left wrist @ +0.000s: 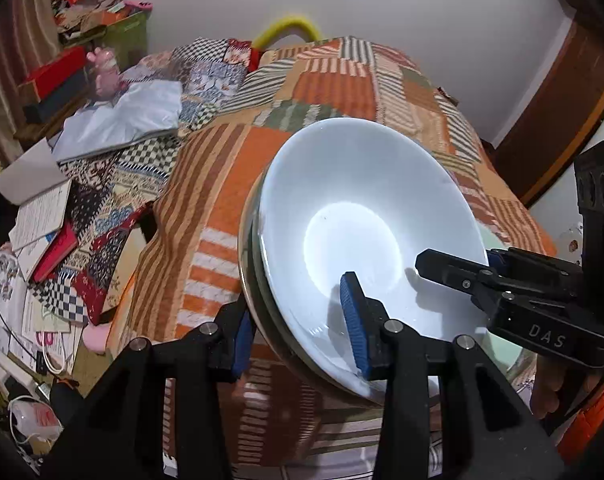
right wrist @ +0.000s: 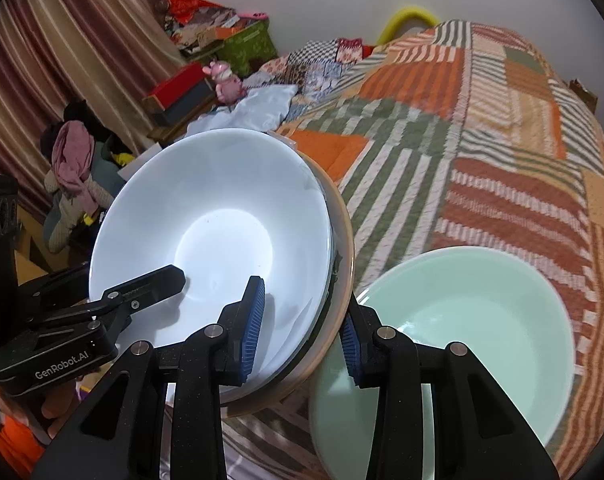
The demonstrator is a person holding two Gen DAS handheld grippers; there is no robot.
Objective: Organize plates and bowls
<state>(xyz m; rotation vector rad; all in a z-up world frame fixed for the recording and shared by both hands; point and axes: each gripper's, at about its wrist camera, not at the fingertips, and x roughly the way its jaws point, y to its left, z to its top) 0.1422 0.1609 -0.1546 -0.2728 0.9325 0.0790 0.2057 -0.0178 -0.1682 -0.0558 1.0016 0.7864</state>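
— While the stack of white bowls (left wrist: pixel 365 216) is carried tilted above the bed (left wrist: pixel 230 184), how is it held?

— Left gripper (left wrist: pixel 302 320) and right gripper (right wrist: pixel 298 320) fingers are each clamped on opposite rims; pressure should be kept even and the stack levelled before lowering.

The dishes stacked under the white bowl (left wrist: pixel 365 216) are shown only as thin rim edges; their number cannot be told. In the right wrist view, the near rim of the green bowl (right wrist: pixel 473 320) is hidden behind the right gripper (right wrist: pixel 302 324).
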